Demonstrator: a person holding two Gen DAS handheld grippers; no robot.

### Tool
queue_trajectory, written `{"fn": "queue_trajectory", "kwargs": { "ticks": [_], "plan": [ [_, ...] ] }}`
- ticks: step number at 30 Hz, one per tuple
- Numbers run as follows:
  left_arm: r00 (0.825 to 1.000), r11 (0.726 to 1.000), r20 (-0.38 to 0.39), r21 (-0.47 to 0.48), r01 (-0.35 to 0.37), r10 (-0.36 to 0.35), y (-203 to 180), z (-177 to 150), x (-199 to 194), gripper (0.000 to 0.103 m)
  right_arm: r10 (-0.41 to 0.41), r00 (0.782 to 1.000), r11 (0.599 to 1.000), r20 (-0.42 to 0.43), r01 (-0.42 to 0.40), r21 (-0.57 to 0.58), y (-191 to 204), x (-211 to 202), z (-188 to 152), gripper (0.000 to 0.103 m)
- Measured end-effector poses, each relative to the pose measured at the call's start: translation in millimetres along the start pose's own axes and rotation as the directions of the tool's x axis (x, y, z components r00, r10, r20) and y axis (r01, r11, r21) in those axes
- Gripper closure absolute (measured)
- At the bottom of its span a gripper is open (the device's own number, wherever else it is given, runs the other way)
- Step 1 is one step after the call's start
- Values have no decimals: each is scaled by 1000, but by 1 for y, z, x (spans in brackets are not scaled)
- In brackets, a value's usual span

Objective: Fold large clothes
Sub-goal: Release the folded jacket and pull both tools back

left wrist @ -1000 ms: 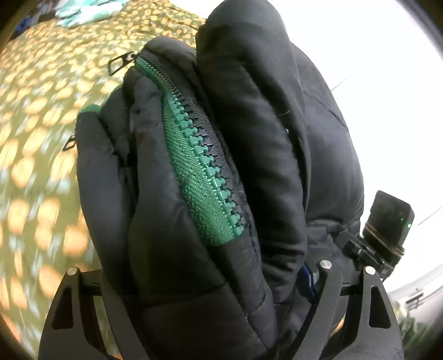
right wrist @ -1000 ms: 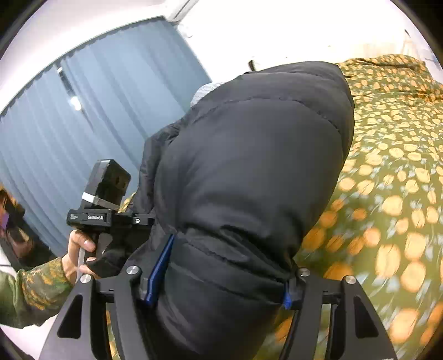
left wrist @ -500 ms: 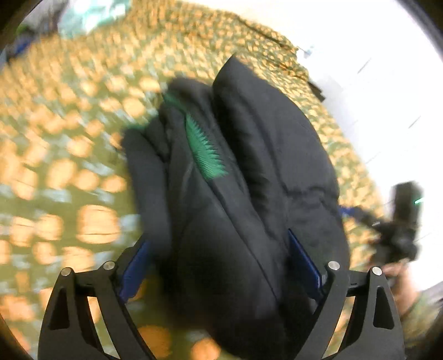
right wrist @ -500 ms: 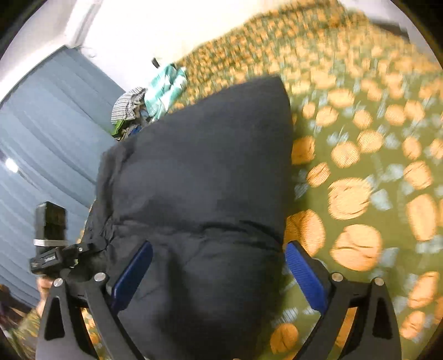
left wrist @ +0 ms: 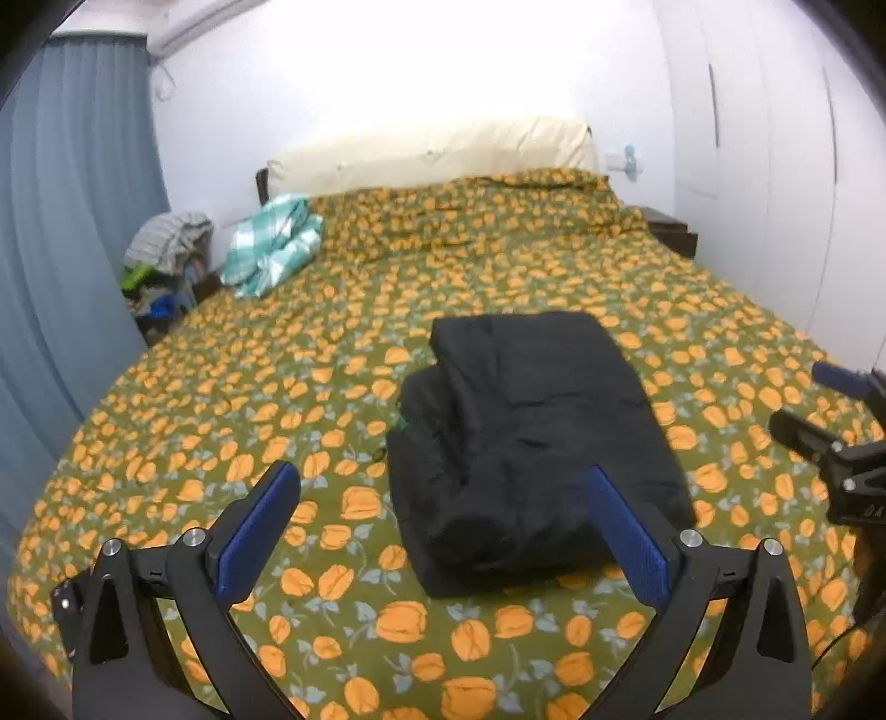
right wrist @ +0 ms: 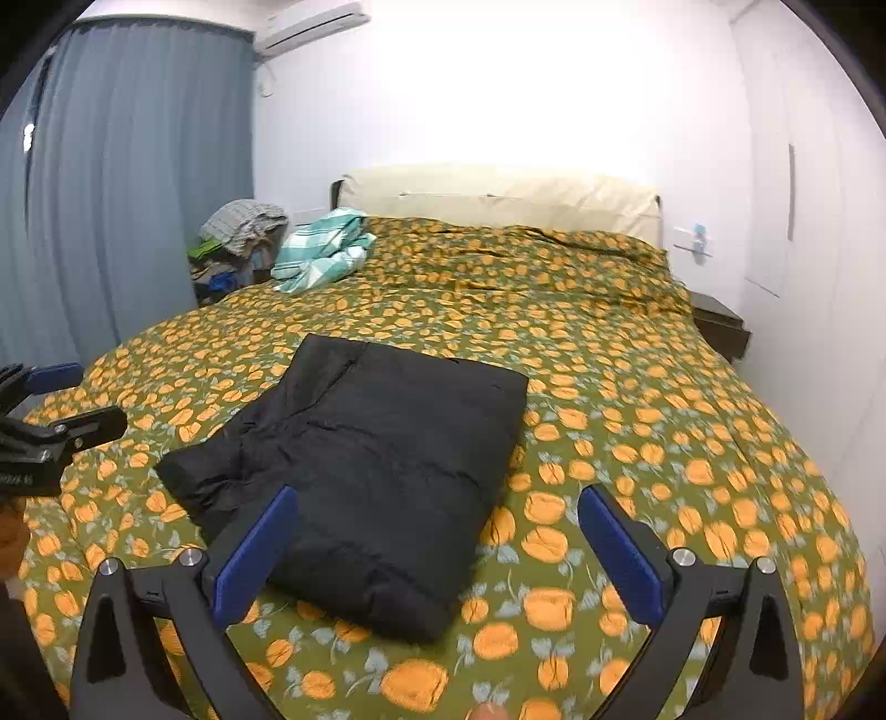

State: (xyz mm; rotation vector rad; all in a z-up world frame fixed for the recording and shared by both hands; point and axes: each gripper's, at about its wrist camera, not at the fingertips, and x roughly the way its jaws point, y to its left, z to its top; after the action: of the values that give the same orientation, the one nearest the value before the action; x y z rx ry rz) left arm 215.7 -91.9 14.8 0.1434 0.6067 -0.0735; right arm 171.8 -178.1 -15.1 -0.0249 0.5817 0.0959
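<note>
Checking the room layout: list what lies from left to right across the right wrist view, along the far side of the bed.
Blue curtain → clothes pile → teal checked cloth → cream pillows → dark bedside table.

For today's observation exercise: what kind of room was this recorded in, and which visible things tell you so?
Almost certainly a home bedroom. A wide bed with a floral cover fills the room, cream pillows lie along its head, and a long blue curtain hangs at one side. A folded black jacket lies on the bed.

Home bedroom: large bed (left wrist: 387, 637) with floral cover, cream headboard (left wrist: 432, 152) at 12 o'clock, blue curtain (right wrist: 127, 177) and wall air conditioner (right wrist: 313, 25) at 10 o'clock.
</note>
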Motion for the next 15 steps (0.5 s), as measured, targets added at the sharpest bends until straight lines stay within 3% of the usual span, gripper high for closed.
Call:
{"fn": "queue_trajectory", "kwargs": {
  "ticks": [5, 8, 12, 15],
  "plan": [
    [1000, 1000, -8, 0, 5, -5, -13, -5, -18, 1, -36, 999, 999, 18, 36, -12, 5, -29, -11, 0],
    [999, 997, 10, -57, -49, 49, -14, -16, -34, 1, -60, 998, 998, 26, 61, -35, 13, -46, -25, 0],
    [999, 994, -16, -105, -43, 42, -16, -40, -47, 0, -95, 995, 994, -8, 94, -62, 26, -64, -46, 0],
    [994, 991, -52, -87, -105, 101, -22, -56, -51, 0, -104, 993, 991, -48, 99, -87, 34, -71, -63, 0]
  ]
}}
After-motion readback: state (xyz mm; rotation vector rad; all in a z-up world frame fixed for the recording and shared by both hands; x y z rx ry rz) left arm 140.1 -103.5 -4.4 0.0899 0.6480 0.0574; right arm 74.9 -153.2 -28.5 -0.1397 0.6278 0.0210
